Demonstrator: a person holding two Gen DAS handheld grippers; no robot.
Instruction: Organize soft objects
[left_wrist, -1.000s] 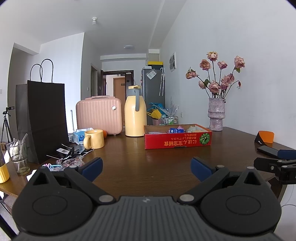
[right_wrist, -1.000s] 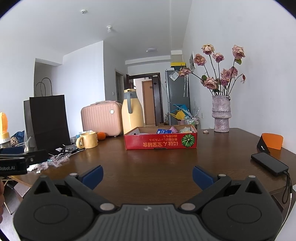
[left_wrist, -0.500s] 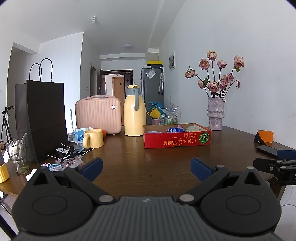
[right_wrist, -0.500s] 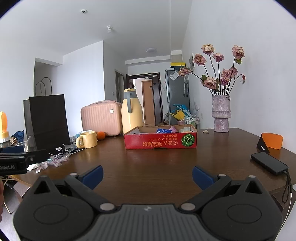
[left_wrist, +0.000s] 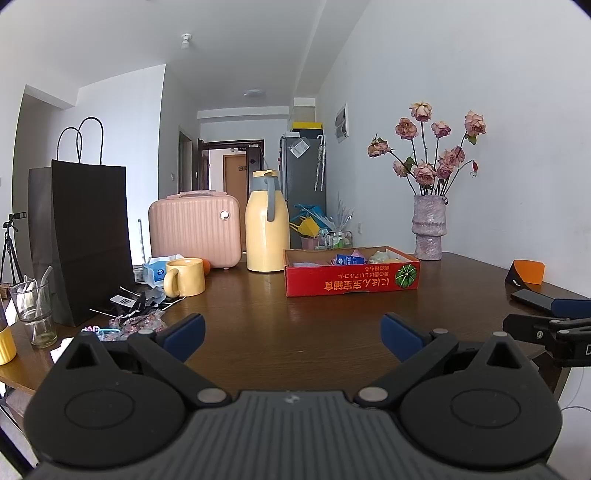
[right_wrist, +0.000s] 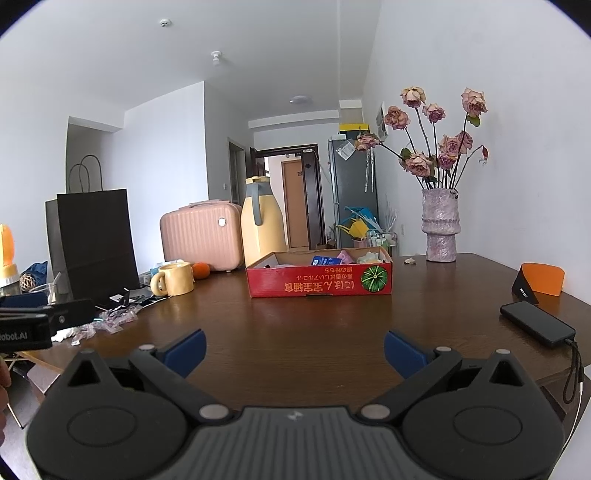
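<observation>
Barely shifted since earlier. Left gripper (left_wrist: 291, 334) and right gripper (right_wrist: 293, 349) fingers spread, empty. Soft items in red box (left_wrist: 351, 282) on tabletop (left_wrist: 295, 325). Risk: knocking mug (left_wrist: 184, 277) or flask (left_wrist: 266, 221) reaching in.

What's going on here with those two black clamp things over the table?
A person holds a two-finger gripper in each hand, and both hover above the near edge of a dark wooden table. The left gripper and the right gripper are open and hold nothing. Straight ahead sits a shallow red cardboard box with a few small packets inside. Nothing is being handled at this moment; the sorting of soft things appears not to have begun.
</observation>
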